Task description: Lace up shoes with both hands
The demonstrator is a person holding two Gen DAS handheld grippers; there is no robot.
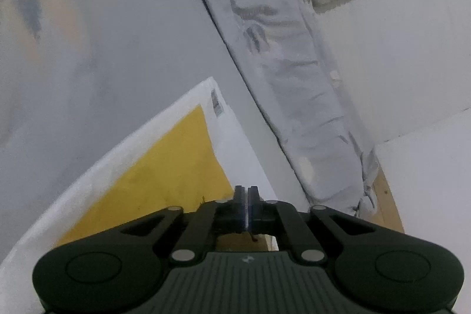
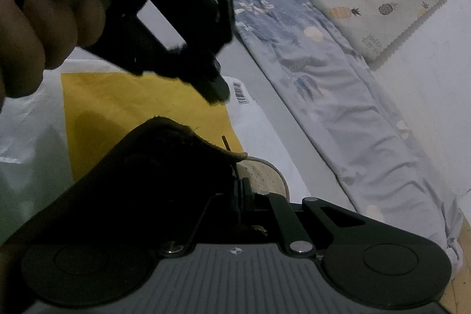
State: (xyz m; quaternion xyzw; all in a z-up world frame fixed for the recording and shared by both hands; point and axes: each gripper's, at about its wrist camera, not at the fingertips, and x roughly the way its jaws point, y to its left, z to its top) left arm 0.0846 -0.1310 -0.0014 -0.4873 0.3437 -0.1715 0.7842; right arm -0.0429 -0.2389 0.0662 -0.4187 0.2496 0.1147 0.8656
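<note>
**Both grippers pinched shut at the shoe, lacing barely under way**

I'm working low over a white bag with a yellow panel [image 2: 123, 105], laid on a grey floor beside patterned blue bedding [image 2: 338, 96]. My left gripper [image 1: 246, 192] has its jaws pressed together; whether a lace sits between them I cannot tell. My right gripper [image 2: 242, 187] is likewise closed, right against the shoe [image 2: 164, 164], whose dark tongue rises just left of it, tan perforated upper just beyond. A lace tip [image 2: 225, 141] pokes up ahead. I see no finished crossings; I judge most threading remains.
</note>
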